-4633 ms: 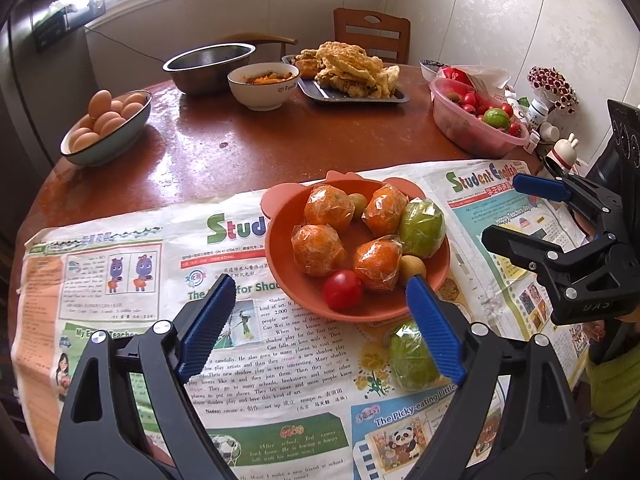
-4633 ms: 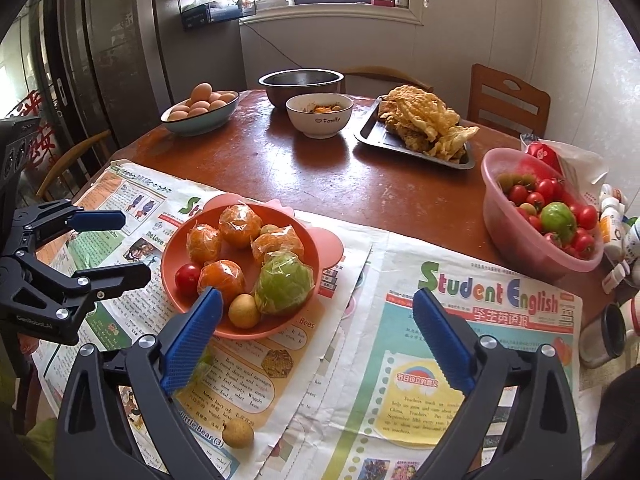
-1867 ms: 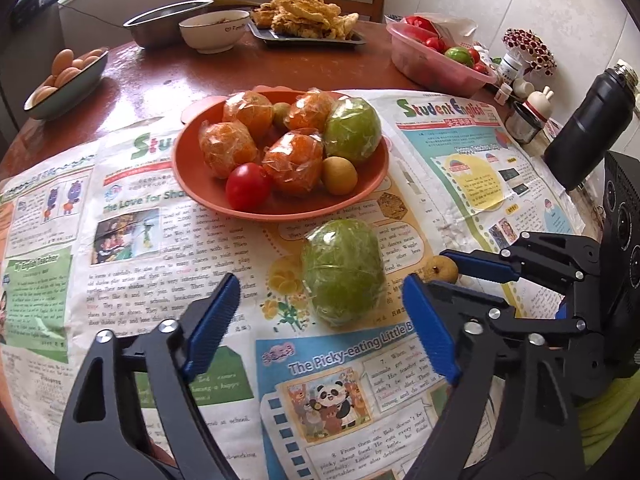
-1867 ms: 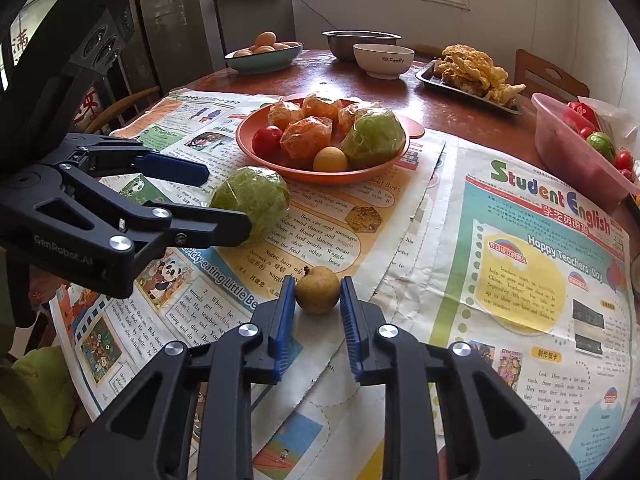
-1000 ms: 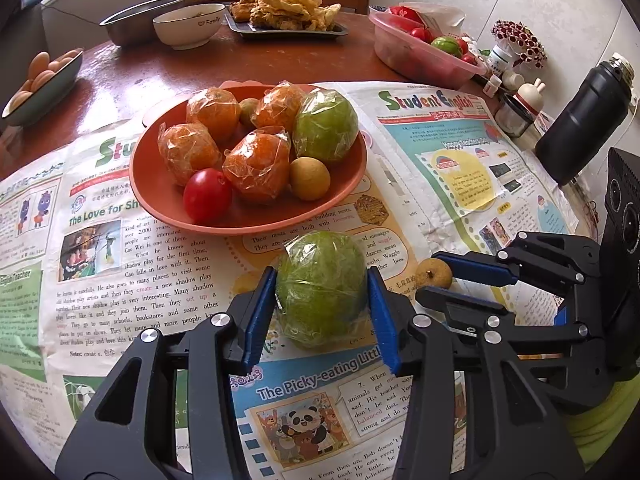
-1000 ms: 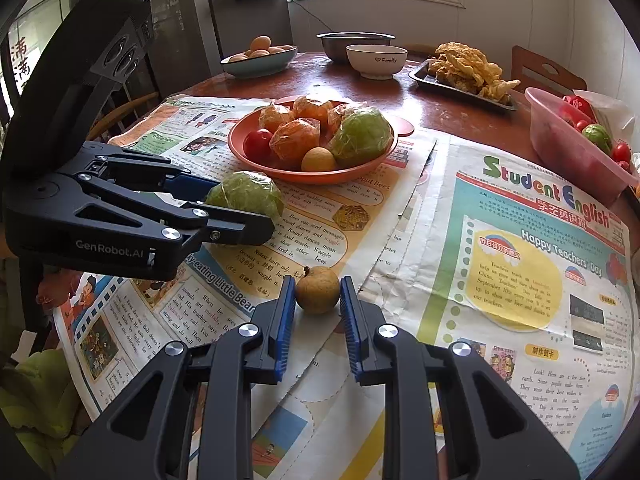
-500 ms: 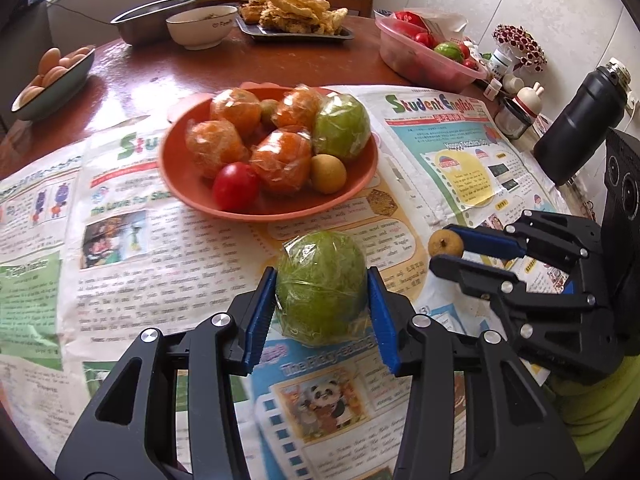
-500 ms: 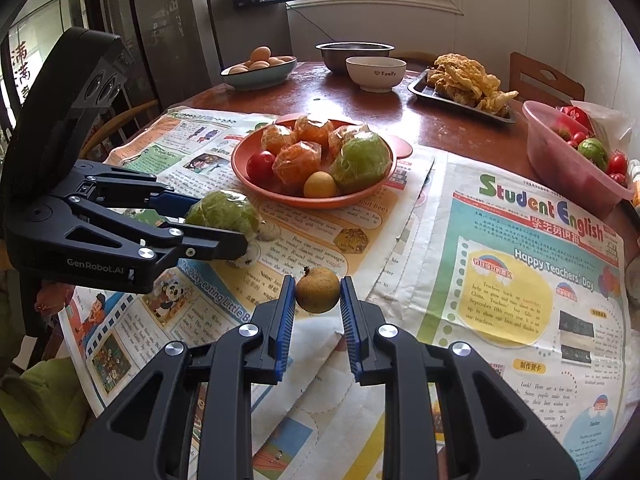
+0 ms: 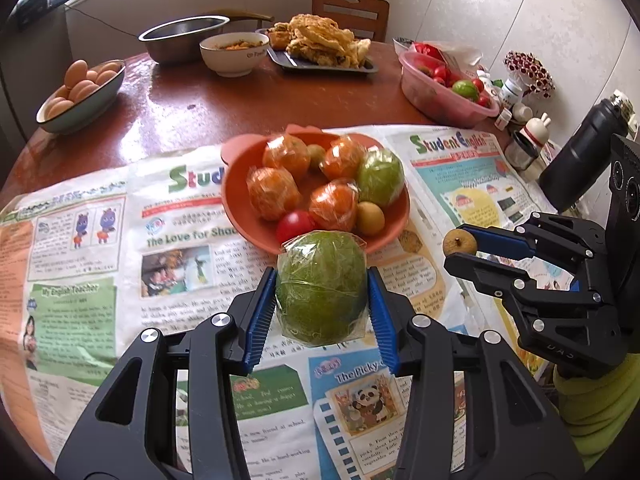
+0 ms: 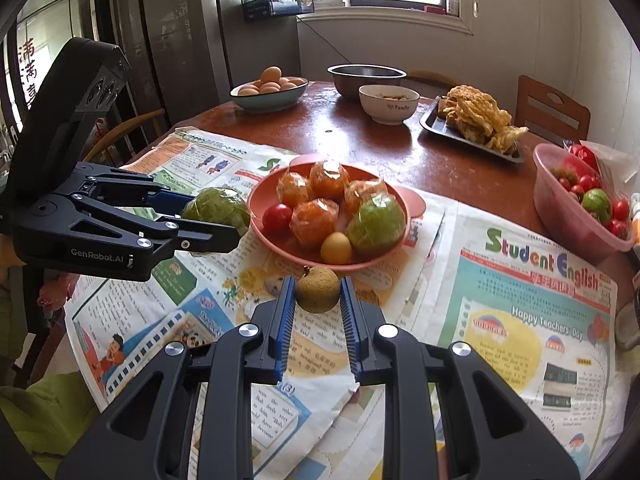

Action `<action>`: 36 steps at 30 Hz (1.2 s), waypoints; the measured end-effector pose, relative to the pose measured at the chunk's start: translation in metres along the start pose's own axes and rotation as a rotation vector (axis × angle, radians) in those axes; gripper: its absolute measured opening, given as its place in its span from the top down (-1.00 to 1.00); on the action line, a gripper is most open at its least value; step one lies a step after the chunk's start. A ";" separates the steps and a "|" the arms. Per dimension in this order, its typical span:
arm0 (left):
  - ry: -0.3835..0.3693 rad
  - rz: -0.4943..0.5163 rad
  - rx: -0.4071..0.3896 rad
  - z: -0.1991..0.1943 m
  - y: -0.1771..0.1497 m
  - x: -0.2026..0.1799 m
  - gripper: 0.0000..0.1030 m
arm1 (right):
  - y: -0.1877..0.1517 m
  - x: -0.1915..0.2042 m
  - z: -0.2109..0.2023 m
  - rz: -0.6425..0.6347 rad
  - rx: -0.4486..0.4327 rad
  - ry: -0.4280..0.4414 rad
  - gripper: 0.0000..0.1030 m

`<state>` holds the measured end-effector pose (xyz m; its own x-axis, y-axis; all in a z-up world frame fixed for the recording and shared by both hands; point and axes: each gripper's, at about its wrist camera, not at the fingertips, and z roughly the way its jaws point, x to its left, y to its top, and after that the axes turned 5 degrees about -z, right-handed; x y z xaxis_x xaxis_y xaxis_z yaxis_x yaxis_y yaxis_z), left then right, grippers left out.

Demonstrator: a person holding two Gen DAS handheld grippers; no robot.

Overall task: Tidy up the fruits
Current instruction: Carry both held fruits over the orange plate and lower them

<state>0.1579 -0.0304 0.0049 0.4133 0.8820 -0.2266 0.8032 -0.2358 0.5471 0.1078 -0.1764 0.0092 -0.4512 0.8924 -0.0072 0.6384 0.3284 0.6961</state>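
At six o'clock of the orange plate (image 9: 240, 216), a wrapped green fruit (image 9: 322, 288) is clamped in the left gripper (image 9: 322, 312) jaws. A small brown fruit (image 10: 318, 289) is clamped in the right gripper (image 10: 318, 316) jaws. Both are held clear of the worktop, presumably for placing on the plate.

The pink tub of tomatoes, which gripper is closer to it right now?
Right. The right gripper, holding the small brown fruit, sits on the pink tub's side; the left gripper is beyond the orange plate.

Wrapped green fruit (image 9: 320, 288) and small brown fruit (image 10: 318, 289) gripped.
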 end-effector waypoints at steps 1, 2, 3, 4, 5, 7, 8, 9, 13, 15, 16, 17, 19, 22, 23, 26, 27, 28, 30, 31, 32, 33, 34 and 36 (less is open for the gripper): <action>0.000 -0.001 -0.003 0.000 0.002 0.001 0.29 | 0.002 -0.001 0.000 -0.002 -0.002 -0.001 0.57; 0.000 -0.002 -0.004 -0.001 0.004 0.003 0.29 | 0.007 -0.002 0.001 -0.002 -0.005 0.000 0.57; 0.002 -0.005 -0.004 0.000 0.007 0.005 0.29 | 0.010 -0.003 0.002 -0.003 -0.007 0.000 0.57; 0.005 -0.008 -0.005 0.000 0.008 0.006 0.29 | 0.014 -0.003 0.003 -0.003 -0.007 -0.003 0.57; 0.006 -0.010 -0.008 0.000 0.010 0.007 0.29 | 0.017 -0.004 0.004 -0.004 -0.009 -0.002 0.57; 0.006 -0.013 -0.010 0.000 0.014 0.010 0.29 | 0.023 -0.006 0.005 -0.007 -0.015 0.001 0.57; 0.007 -0.014 -0.009 0.001 0.016 0.011 0.29 | 0.025 -0.007 0.007 -0.008 -0.015 0.000 0.57; 0.007 -0.014 -0.009 0.002 0.019 0.012 0.29 | 0.028 -0.009 0.008 -0.009 -0.016 0.002 0.57; 0.004 -0.013 -0.009 0.005 0.028 0.013 0.29 | 0.035 -0.013 0.014 -0.007 -0.014 0.006 0.57; 0.004 -0.013 -0.010 0.008 0.034 0.014 0.29 | 0.036 -0.014 0.017 -0.006 -0.009 0.007 0.57; 0.002 -0.013 -0.011 0.010 0.036 0.014 0.29 | 0.036 -0.015 0.018 -0.007 -0.007 0.009 0.57; 0.000 -0.013 -0.012 0.011 0.038 0.015 0.29 | 0.036 -0.015 0.020 -0.008 -0.004 0.011 0.57; -0.004 -0.013 -0.015 0.013 0.044 0.015 0.29 | 0.036 -0.017 0.023 -0.008 0.002 0.008 0.57; -0.010 -0.010 -0.011 0.020 0.051 0.013 0.29 | 0.034 -0.021 0.029 0.002 0.011 0.010 0.57; -0.013 -0.008 -0.009 0.022 0.053 0.013 0.29 | 0.033 -0.022 0.032 0.007 0.014 0.013 0.57; -0.021 -0.004 -0.004 0.028 0.060 0.010 0.29 | 0.033 -0.025 0.037 0.012 0.021 0.021 0.57; -0.022 -0.001 -0.003 0.030 0.062 0.009 0.29 | 0.033 -0.025 0.039 0.012 0.022 0.024 0.57; -0.025 0.000 0.000 0.032 0.064 0.009 0.29 | 0.033 -0.025 0.041 0.009 0.023 0.026 0.57; -0.027 0.002 0.004 0.037 0.069 0.007 0.29 | 0.033 -0.024 0.044 0.002 0.026 0.035 0.57; -0.028 0.004 0.006 0.039 0.071 0.006 0.29 | 0.032 -0.024 0.045 0.001 0.027 0.037 0.57; -0.030 0.006 0.008 0.041 0.072 0.005 0.29 | 0.032 -0.024 0.047 0.001 0.029 0.042 0.57; -0.033 0.007 0.013 0.044 0.074 0.005 0.29 | 0.032 -0.024 0.049 0.001 0.031 0.047 0.57; -0.036 0.007 0.017 0.046 0.076 0.004 0.29 | 0.031 -0.024 0.050 0.001 0.032 0.051 0.57; -0.041 0.013 0.030 0.050 0.078 0.002 0.29 | 0.030 -0.023 0.052 -0.001 0.034 0.061 0.57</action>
<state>0.2428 -0.0679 0.0070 0.4406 0.8615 -0.2525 0.8097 -0.2599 0.5262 0.1702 -0.1710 -0.0072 -0.4880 0.8720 0.0368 0.6588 0.3403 0.6710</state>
